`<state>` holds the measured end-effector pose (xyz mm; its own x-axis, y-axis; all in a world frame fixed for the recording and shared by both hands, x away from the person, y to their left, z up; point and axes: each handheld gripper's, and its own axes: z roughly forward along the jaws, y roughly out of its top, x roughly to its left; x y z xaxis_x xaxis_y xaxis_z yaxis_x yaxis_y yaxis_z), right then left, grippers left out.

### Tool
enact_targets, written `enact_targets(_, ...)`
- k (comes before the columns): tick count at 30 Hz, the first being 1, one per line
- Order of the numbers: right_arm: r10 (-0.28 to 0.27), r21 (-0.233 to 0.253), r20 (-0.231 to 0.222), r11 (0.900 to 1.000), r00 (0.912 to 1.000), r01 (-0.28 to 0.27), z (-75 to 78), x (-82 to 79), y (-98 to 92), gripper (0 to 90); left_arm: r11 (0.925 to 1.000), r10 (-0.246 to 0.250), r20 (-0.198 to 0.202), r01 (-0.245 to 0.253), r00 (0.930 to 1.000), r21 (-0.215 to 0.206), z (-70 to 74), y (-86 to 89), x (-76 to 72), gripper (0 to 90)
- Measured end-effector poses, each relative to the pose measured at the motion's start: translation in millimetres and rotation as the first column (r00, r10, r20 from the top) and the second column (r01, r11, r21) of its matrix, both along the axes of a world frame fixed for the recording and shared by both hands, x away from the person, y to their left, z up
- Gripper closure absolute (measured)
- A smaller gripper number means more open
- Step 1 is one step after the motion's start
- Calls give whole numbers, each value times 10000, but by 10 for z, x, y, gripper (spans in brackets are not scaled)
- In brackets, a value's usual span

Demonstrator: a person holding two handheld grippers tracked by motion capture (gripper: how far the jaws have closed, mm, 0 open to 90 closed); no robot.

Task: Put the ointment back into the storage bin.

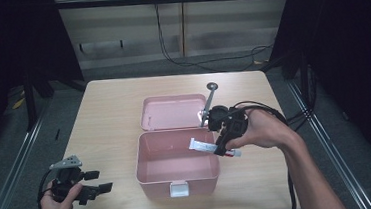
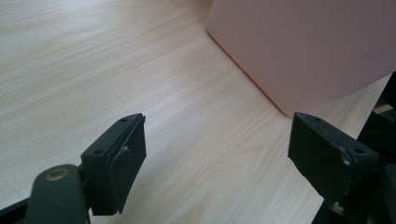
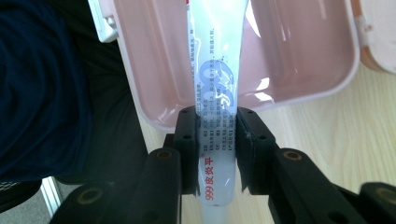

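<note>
— Between the jaws of the right gripper (image 3: 217, 154) we record a white ointment tube (image 3: 215, 88), clamped across its lower body; both pads (image 3: 189, 149) press flat against its sides. Do we agree on the grip?

— We do. In the right gripper view the tube runs straight up from the jaws, its printed face toward the camera, and its far end reaches over the rim into the pink plastic box (image 3: 303, 51). The red-lettered end sticks out behind the pads, toward the hand.

— From the high view we note the same: right gripper (image 1: 225, 142) at the box's right wall, the tube (image 1: 202, 146) lying roughly level, its flat end over the open interior, its capped end outside the rim.

— The box (image 1: 151, 175) stands open near the table's front edge, its lid (image 1: 149, 120) laid back flat behind it, a white latch (image 1: 179, 188) on the front wall. A metal rod with a round end (image 1: 210, 97) shows just behind the right hand.

— And the left gripper (image 1: 97, 184)?

— We find its jaws spread wide, holding nothing. It hovers low over the wooden table (image 1: 104, 116) at the front left, near the box's left corner but apart from it. In its own view we see the pads (image 2: 126, 158) well separated, bare tabletop (image 2: 187, 116) between them, and the pink wall (image 2: 303, 46) ahead.
</note>
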<state>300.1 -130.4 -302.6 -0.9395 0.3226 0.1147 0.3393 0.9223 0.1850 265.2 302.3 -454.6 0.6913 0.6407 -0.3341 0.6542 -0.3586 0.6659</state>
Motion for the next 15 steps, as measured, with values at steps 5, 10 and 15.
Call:
enact_targets(5, 275, -70, -73, 9996, 9996, -276, -30, 32, 146, 718, 10000, -31, 41, 31, 10000, 24, 3, 10, 2, 191)
enact_targets(10, 516, -117, -133, 9986, 9986, -518, -30, 50, 270, 718, 10000, -26, 37, 26, 10000, 14, 4, 10, 1, 191)
enact_targets(15, 709, -185, -159, 9973, 9974, -712, -26, 71, 371, 718, 10000, -55, 42, 55, 10000, 15, 6, 11, 0, 191)
